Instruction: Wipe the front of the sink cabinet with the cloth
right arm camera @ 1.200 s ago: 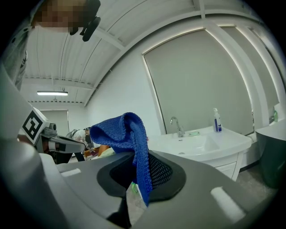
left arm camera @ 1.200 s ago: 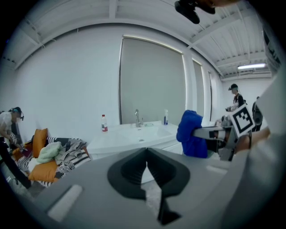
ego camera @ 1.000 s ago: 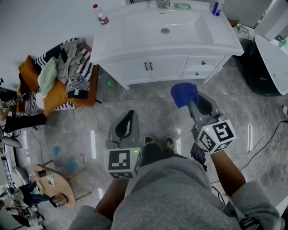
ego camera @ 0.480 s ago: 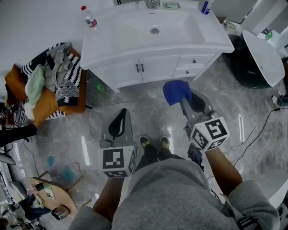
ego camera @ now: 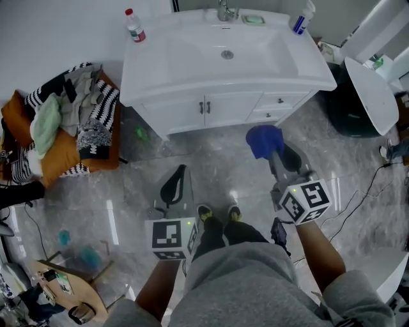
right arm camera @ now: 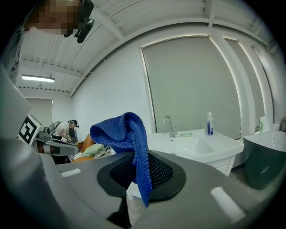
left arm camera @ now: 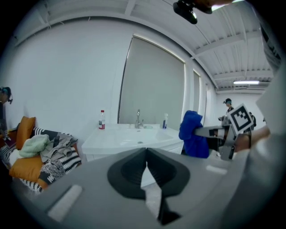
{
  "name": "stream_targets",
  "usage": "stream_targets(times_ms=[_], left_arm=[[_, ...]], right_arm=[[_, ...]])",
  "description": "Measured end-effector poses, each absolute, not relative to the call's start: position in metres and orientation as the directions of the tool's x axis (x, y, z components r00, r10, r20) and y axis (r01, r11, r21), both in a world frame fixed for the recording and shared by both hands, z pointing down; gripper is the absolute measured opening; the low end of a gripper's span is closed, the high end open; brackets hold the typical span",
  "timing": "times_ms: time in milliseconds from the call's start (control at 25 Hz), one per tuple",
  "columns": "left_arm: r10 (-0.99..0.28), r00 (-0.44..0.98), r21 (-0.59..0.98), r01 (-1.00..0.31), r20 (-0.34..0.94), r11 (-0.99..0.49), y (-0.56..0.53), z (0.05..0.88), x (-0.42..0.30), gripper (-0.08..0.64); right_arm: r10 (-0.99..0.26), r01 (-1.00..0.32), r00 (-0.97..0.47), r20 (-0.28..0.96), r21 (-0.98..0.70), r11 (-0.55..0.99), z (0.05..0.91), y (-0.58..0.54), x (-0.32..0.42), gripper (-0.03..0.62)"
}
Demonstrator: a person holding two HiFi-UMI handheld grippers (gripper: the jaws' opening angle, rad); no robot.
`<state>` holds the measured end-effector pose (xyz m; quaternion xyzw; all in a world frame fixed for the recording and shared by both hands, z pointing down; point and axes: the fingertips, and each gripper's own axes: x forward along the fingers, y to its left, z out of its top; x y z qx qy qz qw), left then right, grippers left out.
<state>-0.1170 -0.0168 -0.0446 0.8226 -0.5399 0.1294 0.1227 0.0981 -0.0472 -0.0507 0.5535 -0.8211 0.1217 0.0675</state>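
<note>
Looking down from the head, a person stands on a glossy grey floor point(ego camera: 211, 159) facing a white sink cabinet point(ego camera: 211, 110). Compared with half a second ago, the cabinet sits a little further right in the view and more of its back edge shows, so the faucet point(ego camera: 225, 11) is now in full sight. Both arms have shifted slightly right and down in the picture. The cloth has not come closer to the cabinet.

The right claw point(ego camera: 271, 152) pinches a blue knitted cloth point(ego camera: 264, 140), which bunches over its tips and hangs down between the pads. The cloth is held in the air, well apart from the cabinet front, before the drawers on the cabinet's right side. The left claw point(ego camera: 177, 184) is pressed together at its tips with nothing between them.

Both forearms reach forward at about waist height, claws pointing at the cabinet, the right one further ahead. Each carries a cube with black-and-white square markers, left point(ego camera: 171, 237) and right point(ego camera: 308, 199).

On the white desk point(ego camera: 160, 57) over the cabinet stand a red-capped bottle point(ego camera: 135, 25) at the left and a blue-and-white spray bottle point(ego camera: 300, 18) at the right. Their labels are too small to read. A heap of clothes point(ego camera: 64, 128) lies left of the cabinet.
</note>
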Motion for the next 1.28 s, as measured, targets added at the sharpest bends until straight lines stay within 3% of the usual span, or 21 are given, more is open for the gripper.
stream_targets(times_ms=[280, 600, 1040, 1280], left_arm=[[-0.864, 0.331, 0.037, -0.939, 0.38, -0.343, -0.035, -0.015, -0.134, 0.011], [-0.874, 0.243, -0.006, -0.963, 0.42, -0.27, -0.074, 0.047, -0.137, 0.011], [-0.888, 0.204, -0.017, -0.973, 0.412, -0.231, -0.141, 0.205, -0.131, 0.011], [-0.916, 0.183, -0.02, -0.979, 0.357, -0.204, -0.182, 0.316, -0.134, 0.011]], right_arm=[[-0.915, -0.965, -0.26, 0.308, -0.044, 0.26, -0.019, -0.078, 0.131, 0.057], [-0.908, -0.963, -0.253, 0.334, -0.173, 0.205, 0.053, -0.136, 0.173, 0.057], [-0.92, -0.967, -0.23, 0.317, -0.185, 0.178, 0.208, -0.211, 0.195, 0.057], [-0.961, -0.984, -0.169, 0.219, -0.093, 0.152, 0.281, -0.263, 0.212, 0.058]])
